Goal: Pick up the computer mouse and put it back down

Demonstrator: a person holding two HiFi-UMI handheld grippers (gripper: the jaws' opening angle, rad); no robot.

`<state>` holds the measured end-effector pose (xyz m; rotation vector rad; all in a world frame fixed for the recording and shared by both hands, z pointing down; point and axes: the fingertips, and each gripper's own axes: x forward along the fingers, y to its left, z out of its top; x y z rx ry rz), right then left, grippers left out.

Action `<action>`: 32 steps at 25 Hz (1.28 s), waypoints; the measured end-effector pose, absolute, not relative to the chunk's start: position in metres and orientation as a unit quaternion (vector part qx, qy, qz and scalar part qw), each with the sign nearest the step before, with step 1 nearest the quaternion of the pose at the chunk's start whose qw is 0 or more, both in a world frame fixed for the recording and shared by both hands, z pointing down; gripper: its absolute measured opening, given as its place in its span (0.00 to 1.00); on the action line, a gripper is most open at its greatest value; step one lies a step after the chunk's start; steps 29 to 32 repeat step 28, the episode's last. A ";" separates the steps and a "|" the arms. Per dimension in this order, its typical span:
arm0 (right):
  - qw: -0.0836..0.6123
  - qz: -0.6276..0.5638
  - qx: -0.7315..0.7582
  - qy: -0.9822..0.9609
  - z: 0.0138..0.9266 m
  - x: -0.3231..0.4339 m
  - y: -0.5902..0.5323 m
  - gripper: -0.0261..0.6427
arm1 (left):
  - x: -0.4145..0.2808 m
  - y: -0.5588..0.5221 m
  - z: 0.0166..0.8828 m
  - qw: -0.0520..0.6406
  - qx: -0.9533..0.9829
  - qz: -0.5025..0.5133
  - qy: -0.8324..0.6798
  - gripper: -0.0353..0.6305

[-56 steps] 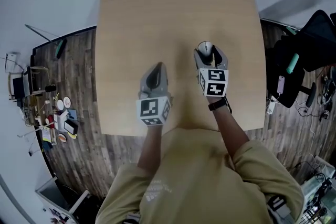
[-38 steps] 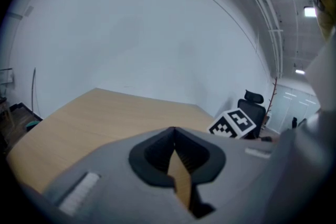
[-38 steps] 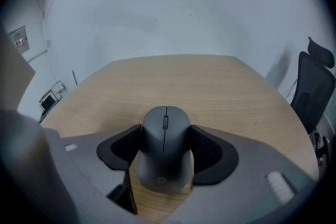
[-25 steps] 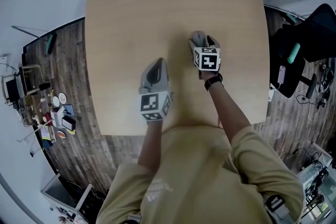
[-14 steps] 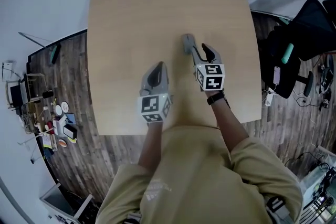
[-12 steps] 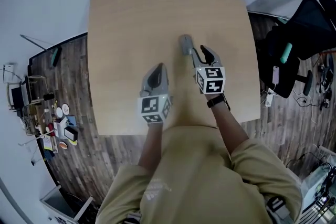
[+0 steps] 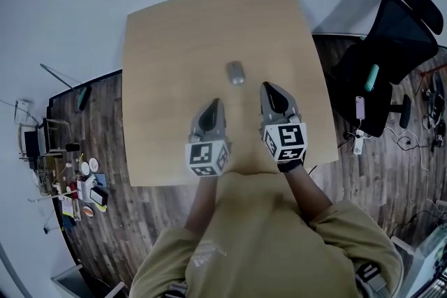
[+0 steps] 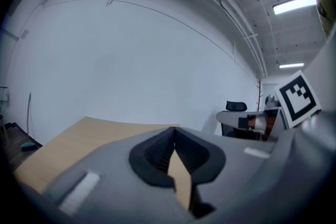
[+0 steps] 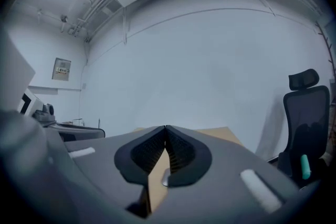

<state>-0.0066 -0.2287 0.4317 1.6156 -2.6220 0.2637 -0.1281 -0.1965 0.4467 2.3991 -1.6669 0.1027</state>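
The grey computer mouse (image 7: 236,72) lies by itself near the middle of the light wooden table (image 7: 174,38). My right gripper (image 7: 267,86) is just behind and to the right of it, apart from it, with its jaws shut and nothing held. My left gripper (image 7: 214,102) hovers nearer the person, left of the mouse, also shut and empty. In the left gripper view the left gripper (image 8: 173,128) has its tips together over the tabletop (image 8: 79,139). The right gripper view shows the right gripper (image 9: 166,127) shut, facing the white wall.
A black office chair (image 7: 391,38) stands to the right of the table; the same chair (image 9: 307,128) appears in the right gripper view. Small clutter (image 7: 77,174) lies on the wooden floor to the left. A pale wall runs beyond the table's far edge.
The right gripper let go of the mouse, drew back toward the person and shut. The mouse now lies alone on the table. The left gripper stayed shut and rose a little.
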 end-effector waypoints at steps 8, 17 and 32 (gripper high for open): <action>0.015 0.060 0.528 -0.847 0.419 0.022 -0.185 0.05 | -0.105 -0.168 0.418 0.077 0.819 0.014 -0.568 0.05; 0.023 0.045 0.530 -0.846 0.417 0.040 -0.161 0.05 | -0.087 -0.153 0.419 0.078 0.821 0.011 -0.566 0.05; 0.005 0.060 0.544 -0.837 0.434 0.082 -0.156 0.05 | -0.053 -0.119 0.426 0.059 0.823 0.057 -0.562 0.05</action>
